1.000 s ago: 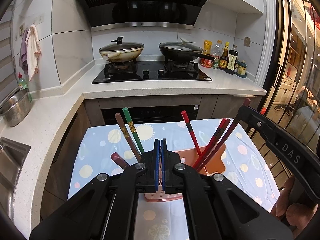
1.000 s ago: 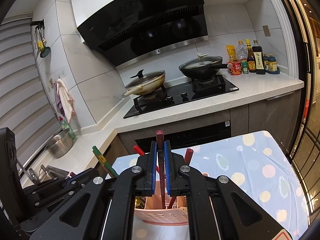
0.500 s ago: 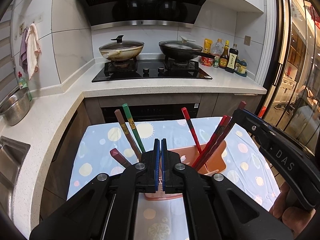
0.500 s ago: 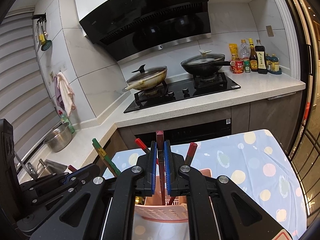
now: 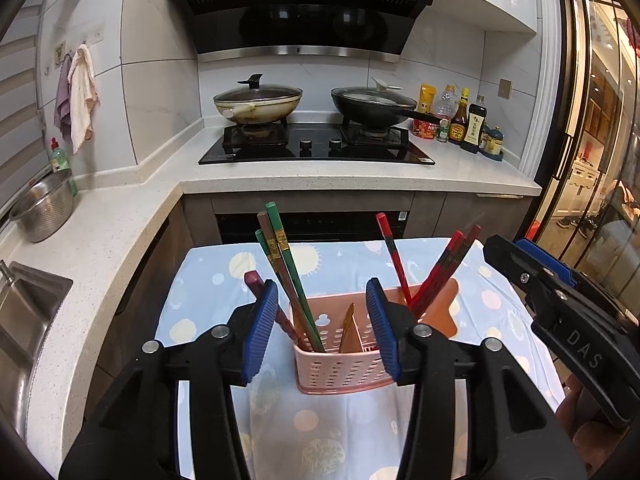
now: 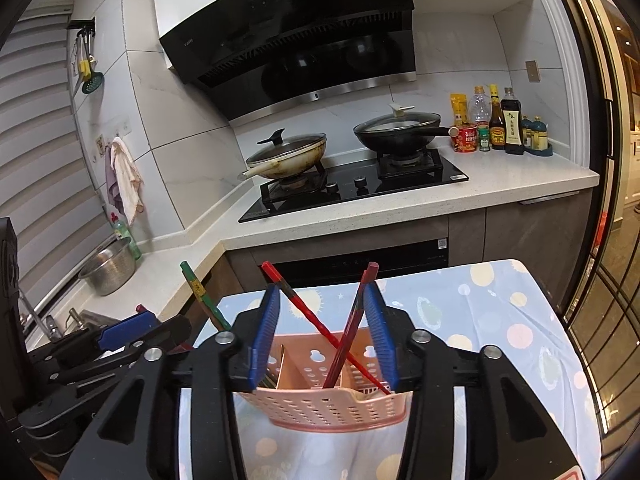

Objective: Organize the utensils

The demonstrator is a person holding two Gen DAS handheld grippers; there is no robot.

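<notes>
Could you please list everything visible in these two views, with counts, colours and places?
utensil holder: one, pink, on the tablecloth
chopsticks: several, red, green and brown, standing in the holder
tablecloth: one, pale blue with dots, over the table
woks: two, lidded, cream and black, on the hob
bottles: several, right of the hob
colander: one, steel, by the sink
left gripper: jaws open
right gripper: jaws open
</notes>
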